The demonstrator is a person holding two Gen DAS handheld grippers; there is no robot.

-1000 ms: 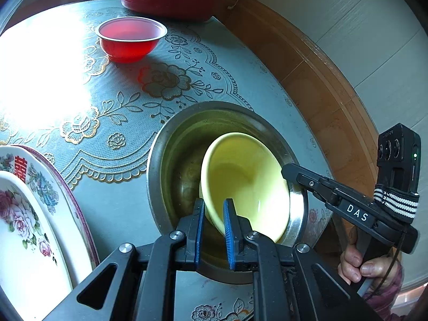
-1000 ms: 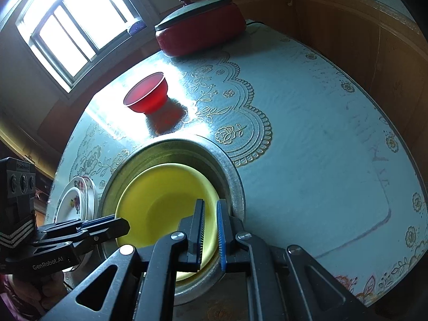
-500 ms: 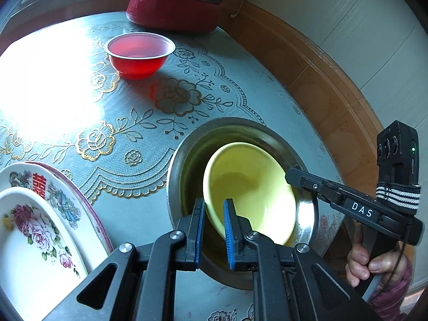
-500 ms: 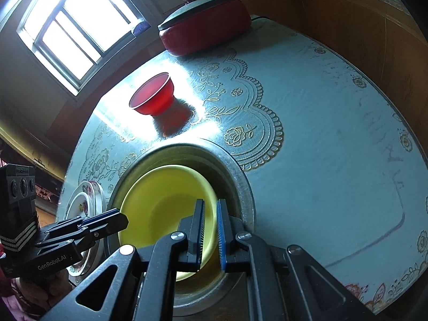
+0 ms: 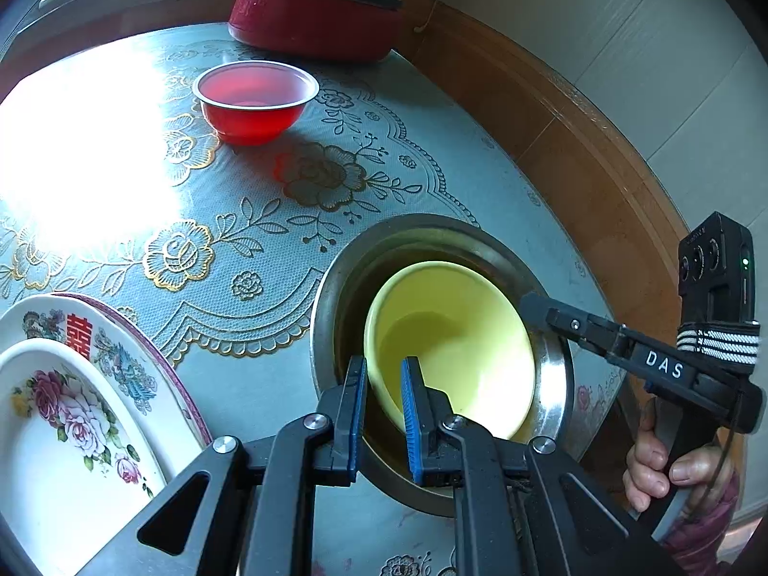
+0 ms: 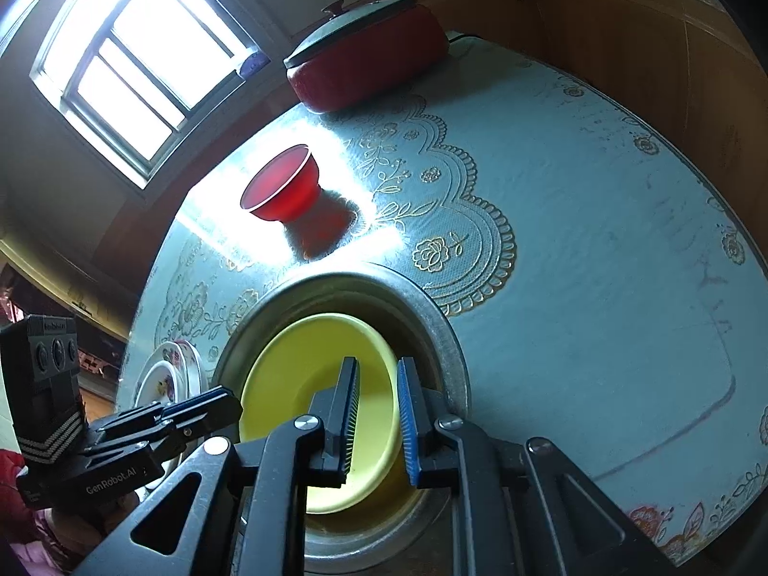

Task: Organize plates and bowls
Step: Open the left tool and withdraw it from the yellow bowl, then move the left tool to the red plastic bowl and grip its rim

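Sunlit from a window (image 6: 139, 62) at the far wall, the round bench (image 5: 432, 182) carries a patterned blue-grey cover with gold floral print. Yellow bowl (image 5: 451, 336) sits tilted inside the metal basin (image 5: 326, 317) at the near edge of the bench.

Left tongs (image 5: 384, 413): jaws narrow, closed on the near rim of the yellow bowl; the rim passes between the blue pads.

Right tongs (image 6: 376, 420): jaws opening, at the opposite side of the basin. In the right wrist view the bowl's rim lies between the pads, and a gap shows on each side of it. A hand (image 5: 667, 470) grips the handle of the right tongs.

Surroundings, working outward:
- Two stacked floral plates (image 5: 72, 408) lie just beside the basin, on the left in the left wrist view; the lower one bears a red character.
- Red translucent bowl (image 5: 254, 101) stands upright, well apart from the basin, toward the far side.
- Red lidded pot (image 5: 317, 14) stands at the far edge, near the wood-panelled wall.
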